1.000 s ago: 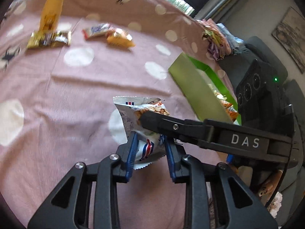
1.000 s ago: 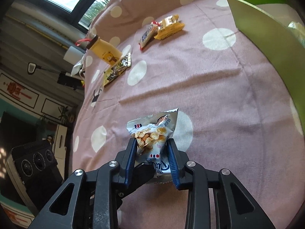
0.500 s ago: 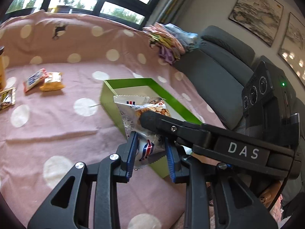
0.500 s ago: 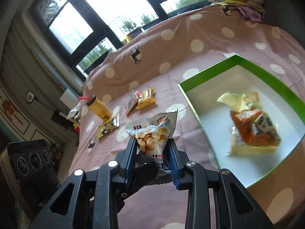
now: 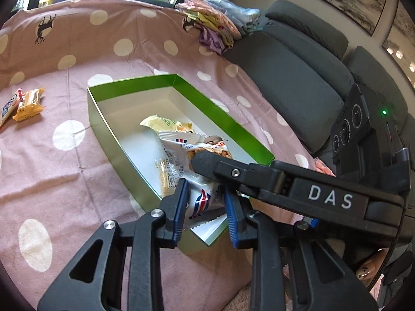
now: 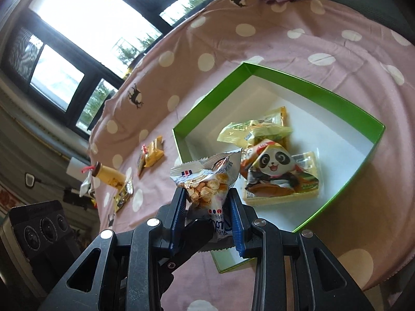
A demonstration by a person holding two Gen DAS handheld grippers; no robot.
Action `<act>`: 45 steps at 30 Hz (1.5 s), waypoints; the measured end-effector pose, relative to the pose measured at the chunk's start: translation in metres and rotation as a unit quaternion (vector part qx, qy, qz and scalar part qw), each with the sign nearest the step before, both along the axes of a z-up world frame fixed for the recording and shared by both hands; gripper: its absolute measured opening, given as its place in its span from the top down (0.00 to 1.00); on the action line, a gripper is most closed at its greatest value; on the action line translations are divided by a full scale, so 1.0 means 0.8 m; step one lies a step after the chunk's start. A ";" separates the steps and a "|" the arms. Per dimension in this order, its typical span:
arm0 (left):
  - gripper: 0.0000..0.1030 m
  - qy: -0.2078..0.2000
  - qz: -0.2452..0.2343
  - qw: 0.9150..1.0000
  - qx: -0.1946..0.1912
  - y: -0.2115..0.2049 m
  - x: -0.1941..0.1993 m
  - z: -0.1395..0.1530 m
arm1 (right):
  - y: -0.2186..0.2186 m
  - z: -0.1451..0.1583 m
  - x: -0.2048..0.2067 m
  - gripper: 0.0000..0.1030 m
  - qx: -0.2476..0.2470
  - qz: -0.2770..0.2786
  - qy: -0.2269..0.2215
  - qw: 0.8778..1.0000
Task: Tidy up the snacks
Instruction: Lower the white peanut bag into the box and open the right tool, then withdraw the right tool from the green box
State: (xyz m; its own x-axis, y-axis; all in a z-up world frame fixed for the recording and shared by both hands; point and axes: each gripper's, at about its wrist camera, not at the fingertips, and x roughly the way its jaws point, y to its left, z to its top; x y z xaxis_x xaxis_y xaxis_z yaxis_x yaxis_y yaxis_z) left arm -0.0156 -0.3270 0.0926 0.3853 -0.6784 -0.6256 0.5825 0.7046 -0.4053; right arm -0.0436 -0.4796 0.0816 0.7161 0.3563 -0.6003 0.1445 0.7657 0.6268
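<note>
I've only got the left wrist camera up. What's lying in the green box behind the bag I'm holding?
Observer: Behind your snack bag, an orange panda packet lies in the green box, on top of yellow packets.
Operator: Is anything out on the cloth beyond my left edge?
Observer: Yes, a yellow bottle lies near the cloth's far edge.
Operator: Just that?
Observer: No, a gold-wrapped bar lies right beside the bottle.
</note>
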 end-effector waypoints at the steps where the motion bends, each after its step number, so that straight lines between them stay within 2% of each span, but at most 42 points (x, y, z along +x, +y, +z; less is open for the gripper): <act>1: 0.73 0.004 -0.001 1.000 0.004 -0.004 0.001 -0.002 | -0.003 -0.003 0.000 0.66 0.003 -0.004 0.006 1.000; 6: 0.75 0.041 -0.003 0.999 0.018 -0.016 0.013 -0.014 | -0.008 -0.014 0.004 0.66 -0.002 -0.021 0.033 0.999; 13: 0.76 0.067 0.000 0.997 0.030 -0.028 0.020 -0.026 | -0.019 -0.025 0.007 0.66 0.000 -0.046 0.054 0.997; 19: 0.77 0.070 0.006 0.997 0.034 -0.030 0.023 -0.031 | -0.022 -0.028 0.009 0.66 0.000 -0.055 0.059 0.997; 27: 0.76 0.082 0.010 0.996 0.015 -0.026 0.021 -0.031 | -0.021 -0.028 0.008 0.66 -0.009 -0.064 0.060 0.996; 29: 0.69 0.086 0.008 0.996 0.001 -0.017 0.019 -0.026 | -0.020 -0.026 0.008 0.66 -0.021 -0.063 0.059 0.996; 31: 0.57 0.075 0.015 0.997 -0.004 -0.006 0.014 -0.019 | -0.017 -0.020 0.006 0.64 -0.024 -0.063 0.047 0.997; 33: 0.41 0.052 0.021 0.998 -0.009 0.010 0.005 -0.009 | -0.013 -0.011 0.002 0.57 -0.023 -0.058 0.026 0.998; 35: 0.32 0.030 0.033 0.999 -0.005 0.026 -0.004 0.001 | -0.005 0.001 -0.003 0.49 -0.035 -0.054 0.005 0.998; 36: 0.30 0.017 0.041 0.999 -0.003 0.036 -0.009 0.006 | -0.001 0.005 -0.004 0.42 -0.042 -0.055 -0.004 0.998; 40: 0.22 -0.016 0.073 0.997 0.003 0.082 -0.026 0.024 | 0.014 0.023 -0.011 0.31 -0.066 -0.063 -0.039 0.995; 42: 0.11 -0.023 0.096 0.995 0.000 0.113 -0.031 0.031 | 0.022 0.030 -0.013 0.24 -0.078 -0.063 -0.055 0.993; 45: 0.01 -0.022 0.143 0.989 -0.008 0.165 -0.036 0.035 | 0.036 0.041 -0.016 0.18 -0.088 -0.058 -0.077 0.991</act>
State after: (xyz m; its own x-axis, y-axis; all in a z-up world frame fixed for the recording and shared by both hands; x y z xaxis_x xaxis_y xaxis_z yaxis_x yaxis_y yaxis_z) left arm -0.0448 -0.1949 0.1206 0.5898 -0.5472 -0.5939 0.3773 0.8370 -0.3964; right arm -0.0562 -0.4510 0.1146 0.8343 0.1657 -0.5259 0.1501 0.8495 0.5058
